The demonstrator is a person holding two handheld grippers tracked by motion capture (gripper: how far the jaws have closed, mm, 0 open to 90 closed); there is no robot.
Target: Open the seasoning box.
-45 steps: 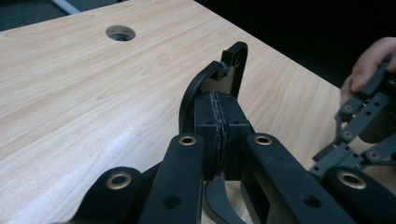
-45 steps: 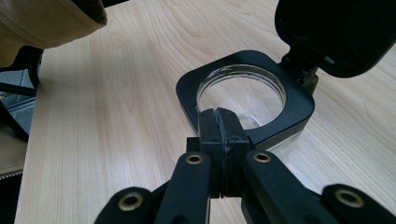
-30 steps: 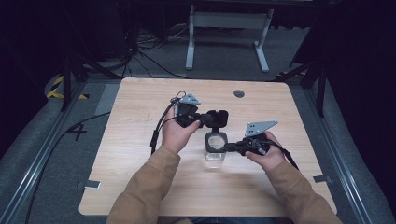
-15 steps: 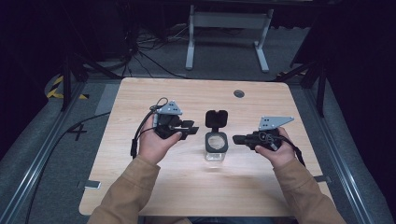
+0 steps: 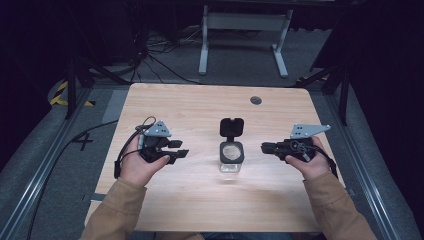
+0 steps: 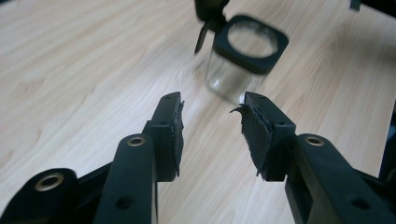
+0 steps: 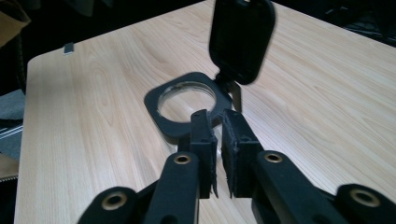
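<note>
Centre of frame: jar (image 5: 231, 157), lid (image 5: 231, 127) hinged open. Left gripper (image 5: 179, 148) is held agape at left; right gripper (image 5: 265, 147), nearly closed and empty, at right. Opening is judged complete; next, filling or reclosing is called for.

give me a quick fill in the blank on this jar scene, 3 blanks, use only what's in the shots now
1. The clear jar on the table has its black flip lid standing ____.
2. The left tongs have their jaws ____, with nothing between them.
3. The right tongs have their jaws nearly ____, holding nothing.

Missing words: open; open; shut
</note>
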